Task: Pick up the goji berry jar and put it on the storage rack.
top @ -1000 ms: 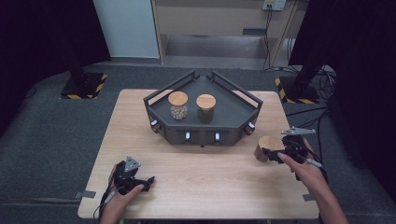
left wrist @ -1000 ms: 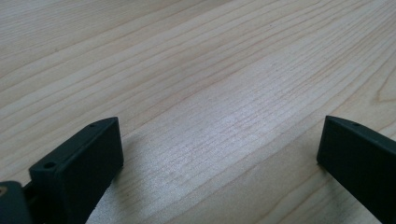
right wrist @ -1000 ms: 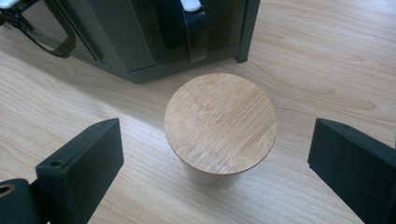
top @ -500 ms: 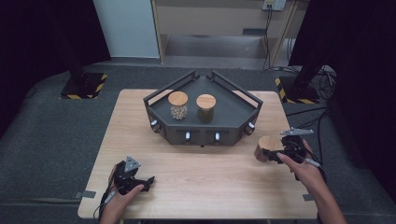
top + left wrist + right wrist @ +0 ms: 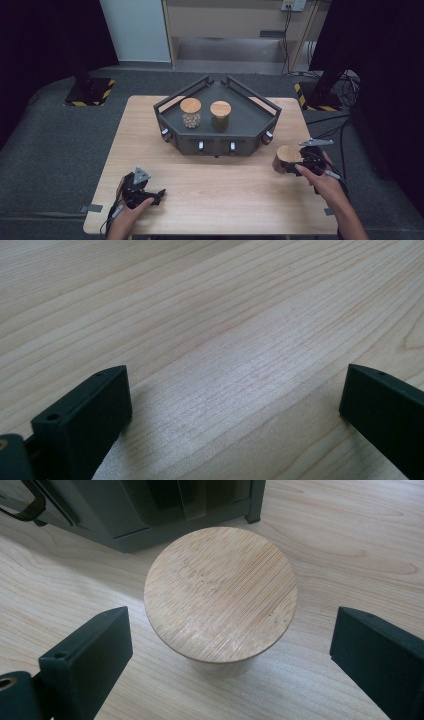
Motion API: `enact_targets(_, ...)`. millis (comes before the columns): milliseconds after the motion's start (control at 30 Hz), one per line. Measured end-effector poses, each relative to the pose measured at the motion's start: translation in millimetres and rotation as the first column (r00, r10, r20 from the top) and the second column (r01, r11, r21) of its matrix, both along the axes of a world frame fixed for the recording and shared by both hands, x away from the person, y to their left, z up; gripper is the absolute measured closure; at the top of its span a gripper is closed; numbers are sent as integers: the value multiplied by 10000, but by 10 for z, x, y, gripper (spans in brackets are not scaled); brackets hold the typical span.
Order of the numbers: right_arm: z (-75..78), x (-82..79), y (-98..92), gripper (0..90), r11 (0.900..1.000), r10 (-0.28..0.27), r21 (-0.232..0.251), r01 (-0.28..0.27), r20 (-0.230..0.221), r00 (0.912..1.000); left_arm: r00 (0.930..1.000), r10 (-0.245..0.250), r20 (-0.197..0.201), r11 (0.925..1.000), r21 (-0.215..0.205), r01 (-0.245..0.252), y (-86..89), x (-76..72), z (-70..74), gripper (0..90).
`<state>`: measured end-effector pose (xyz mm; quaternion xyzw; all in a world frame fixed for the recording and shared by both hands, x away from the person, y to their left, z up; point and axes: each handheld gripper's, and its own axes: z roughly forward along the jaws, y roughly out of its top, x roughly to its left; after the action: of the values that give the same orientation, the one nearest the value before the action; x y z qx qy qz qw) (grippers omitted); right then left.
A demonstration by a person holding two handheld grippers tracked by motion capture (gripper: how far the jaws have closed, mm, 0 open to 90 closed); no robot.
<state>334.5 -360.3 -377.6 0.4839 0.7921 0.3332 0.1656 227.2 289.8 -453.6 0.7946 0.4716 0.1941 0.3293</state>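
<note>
- The jar (image 5: 220, 597) with the bamboo lid is seen standing upright on the table (image 5: 225, 200), just in front of the right corner of the dark tray (image 5: 250, 120), between the spread jaws of the right gripper (image 5: 300, 164), which is not touching it.
- It is judged to be rigid, fairly light and probably glass, so breakable and smooth; hold is best taken on its body below the lid, since the lid may lift off.
- The left gripper (image 5: 152, 196) is rested on bare wood well to the left of the jar, its jaws wide apart and empty.
- Two more jars (image 5: 191, 112) are seen standing upright on the tray.
- The jar's body and contents are hidden beneath its lid.
</note>
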Motion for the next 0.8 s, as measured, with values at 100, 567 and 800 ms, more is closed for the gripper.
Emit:
enact_targets(100, -22, 10, 3, 37, 10000, -6, 43, 6, -48, 10000, 10000, 1, 1, 10000, -1, -1, 0, 0, 0, 0)
enact_targets(567, -126, 102, 71, 43, 10000, 37, 49, -36, -286, 9996, 10000, 0, 0, 10000, 1, 0, 0, 0, 0, 0)
enact_targets(800, -188, 168, 148, 72, 9999, 104, -10, -104, -452, 9989, 10000, 0, 2, 10000, 2, 0, 0, 0, 0, 0)
